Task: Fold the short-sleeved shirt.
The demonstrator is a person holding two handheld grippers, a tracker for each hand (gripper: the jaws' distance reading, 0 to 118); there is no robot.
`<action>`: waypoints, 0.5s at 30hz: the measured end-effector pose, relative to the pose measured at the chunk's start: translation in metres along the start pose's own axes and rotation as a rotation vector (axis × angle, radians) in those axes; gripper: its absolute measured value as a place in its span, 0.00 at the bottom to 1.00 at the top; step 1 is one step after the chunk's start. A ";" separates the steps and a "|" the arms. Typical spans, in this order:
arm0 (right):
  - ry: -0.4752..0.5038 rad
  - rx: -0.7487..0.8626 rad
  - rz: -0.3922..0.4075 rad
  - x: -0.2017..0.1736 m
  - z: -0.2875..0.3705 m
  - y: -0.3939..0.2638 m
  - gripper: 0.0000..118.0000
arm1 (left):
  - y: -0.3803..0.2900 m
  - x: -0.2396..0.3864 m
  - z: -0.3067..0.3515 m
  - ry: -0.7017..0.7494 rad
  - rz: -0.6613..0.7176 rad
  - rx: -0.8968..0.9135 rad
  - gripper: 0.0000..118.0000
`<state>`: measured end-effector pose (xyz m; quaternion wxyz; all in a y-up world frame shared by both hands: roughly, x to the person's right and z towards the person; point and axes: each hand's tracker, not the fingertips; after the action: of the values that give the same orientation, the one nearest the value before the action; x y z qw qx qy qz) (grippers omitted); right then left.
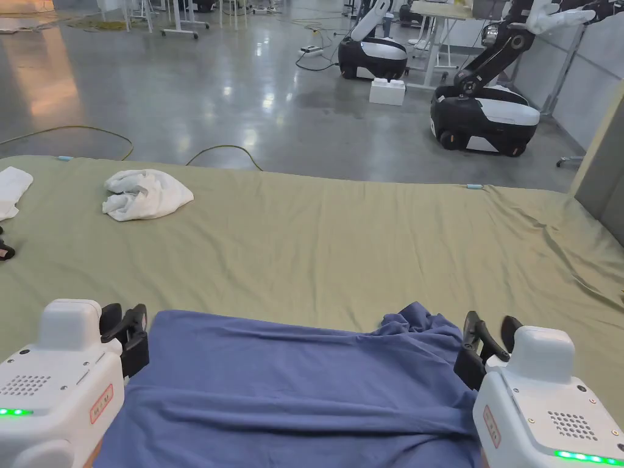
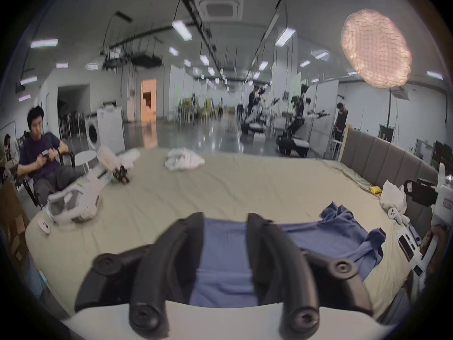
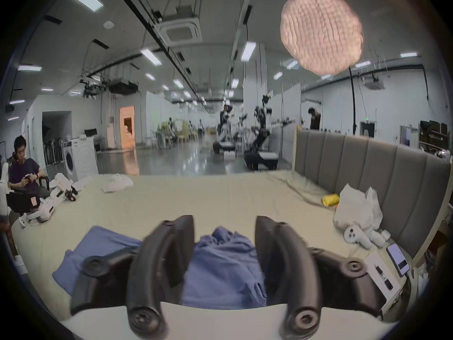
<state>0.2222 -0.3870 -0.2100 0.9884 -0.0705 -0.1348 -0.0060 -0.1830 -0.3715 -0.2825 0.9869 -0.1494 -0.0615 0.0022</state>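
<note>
Item: blue short-sleeved shirt (image 1: 292,390), lying on the olive-green bed sheet (image 1: 341,244) at the near edge, straight in front of the person.
Lay of the cloth: the left and middle parts lie fairly flat with shallow creases; the right far corner is bunched into a raised heap (image 1: 420,326). In the left gripper view a sleeve (image 2: 372,243) trails out at the shirt's right side.
Left gripper (image 1: 131,332): at the shirt's left far corner, jaws apart, blue cloth seen through the gap in its own view (image 2: 224,225); nothing is clamped between them.
Right gripper (image 1: 490,338): just beside the bunched right corner, jaws spread wide (image 3: 224,225), the heap in the gap but not pinched.
Done so far: judged from the lay, the shirt is spread roughly across the bed; no clean fold line is visible. Whether the near part is doubled under cannot be told.
Left to do: likely smooth the bunched right corner, bring in the sleeves, then fold the body over. The task seems at an early stage.
Next grip, as a guess: each gripper closes on its own corner.
Other stock on the bed: a crumpled white cloth (image 1: 146,195) well apart at far left; a second white cloth (image 1: 12,189) at the left edge.
Surroundings: wheeled robots (image 1: 481,116) on the shiny floor beyond.
</note>
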 end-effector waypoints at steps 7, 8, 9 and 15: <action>-0.009 0.071 0.028 -0.019 0.020 0.005 0.00 | -0.002 0.009 0.033 0.015 -0.031 0.099 0.03; -0.003 0.074 0.028 -0.019 0.023 0.005 0.00 | -0.003 0.005 0.033 0.008 -0.032 0.087 0.03; -0.001 0.081 0.023 -0.018 0.024 0.005 0.00 | -0.005 0.001 0.035 0.010 -0.030 0.079 0.03; -0.008 0.062 0.001 -0.014 0.028 0.003 0.00 | -0.036 -0.042 0.022 0.041 0.022 -0.155 0.03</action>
<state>0.2014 -0.3802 -0.1877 0.9895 -0.0399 -0.1386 -0.0010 -0.2281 -0.4005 -0.2562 0.9733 -0.2259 -0.0395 0.0053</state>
